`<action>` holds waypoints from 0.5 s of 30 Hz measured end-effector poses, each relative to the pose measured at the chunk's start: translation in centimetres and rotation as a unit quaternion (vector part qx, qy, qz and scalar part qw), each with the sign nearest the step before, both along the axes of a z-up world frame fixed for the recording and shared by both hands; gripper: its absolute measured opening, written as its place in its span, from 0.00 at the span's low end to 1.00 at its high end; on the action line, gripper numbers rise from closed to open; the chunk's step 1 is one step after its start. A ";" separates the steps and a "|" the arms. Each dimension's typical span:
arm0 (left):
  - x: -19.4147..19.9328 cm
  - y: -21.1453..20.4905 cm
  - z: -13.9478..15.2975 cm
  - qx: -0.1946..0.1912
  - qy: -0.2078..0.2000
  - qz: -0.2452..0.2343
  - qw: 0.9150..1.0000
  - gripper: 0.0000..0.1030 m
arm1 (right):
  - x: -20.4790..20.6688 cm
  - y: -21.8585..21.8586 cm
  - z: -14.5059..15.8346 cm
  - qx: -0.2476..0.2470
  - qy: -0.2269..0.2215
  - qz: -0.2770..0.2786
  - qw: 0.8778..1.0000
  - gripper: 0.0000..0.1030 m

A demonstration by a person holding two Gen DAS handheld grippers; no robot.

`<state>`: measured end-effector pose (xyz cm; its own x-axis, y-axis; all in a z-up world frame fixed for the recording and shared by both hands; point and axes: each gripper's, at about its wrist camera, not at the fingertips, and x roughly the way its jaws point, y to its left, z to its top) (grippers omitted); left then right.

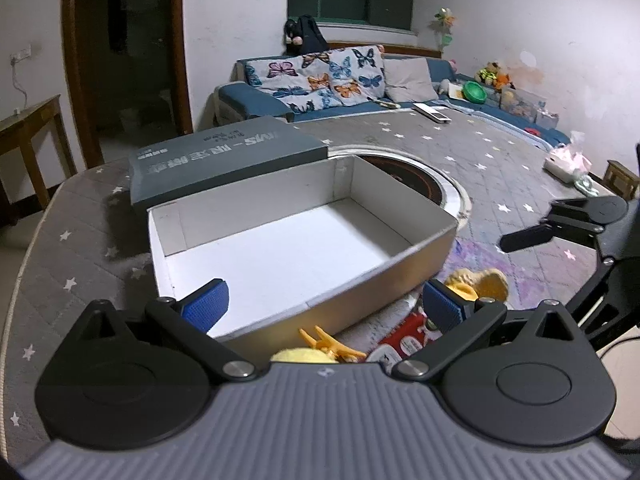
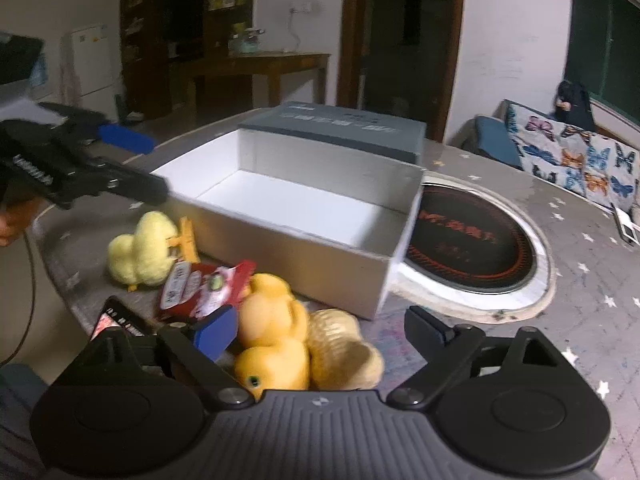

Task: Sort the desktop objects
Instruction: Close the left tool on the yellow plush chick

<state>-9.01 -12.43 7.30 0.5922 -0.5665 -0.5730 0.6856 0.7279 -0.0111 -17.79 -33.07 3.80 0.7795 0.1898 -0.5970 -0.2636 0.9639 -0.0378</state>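
An open white box (image 1: 280,256) (image 2: 300,216) stands on the grey star-patterned table, its grey lid (image 1: 224,156) (image 2: 336,128) lying just behind it. In front of the box lie a yellow rubber duck (image 2: 272,344), a pale ribbed toy (image 2: 344,348), a red packet (image 2: 204,288) (image 1: 400,340), an orange clip (image 2: 186,240) (image 1: 328,344) and a pale yellow plush chick (image 2: 140,252). My right gripper (image 2: 320,332) (image 1: 532,226) is open around the duck and the ribbed toy, its pads not pressing on them. My left gripper (image 1: 324,304) (image 2: 152,168) hangs open over the box's near wall, holding nothing.
A round black cooktop (image 2: 468,240) (image 1: 412,176) is sunk into the table right of the box. A phone (image 2: 116,320) lies by the red packet. A white tissue pack (image 1: 564,164) sits near the far right edge. A sofa (image 1: 320,84) stands beyond the table.
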 end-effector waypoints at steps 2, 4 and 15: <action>-0.5 0.5 0.0 0.004 -0.002 -0.001 1.000 1.00 | -0.1 0.8 -0.1 -0.006 -0.001 0.016 1.000 0.86; -0.9 1.2 -0.2 0.006 0.002 0.003 1.000 1.00 | 0.0 1.6 0.0 -0.008 -0.002 0.033 0.999 0.84; -1.3 5.7 -3.4 0.002 0.077 0.060 0.995 0.94 | 2.5 5.7 1.4 0.024 0.000 0.132 0.991 0.80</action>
<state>-10.30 -6.75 3.89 0.5600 -0.4947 -0.6646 0.5840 0.8047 -0.1069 -15.26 -27.39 5.15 0.6987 0.4157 -0.5822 -0.5073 0.8618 0.0065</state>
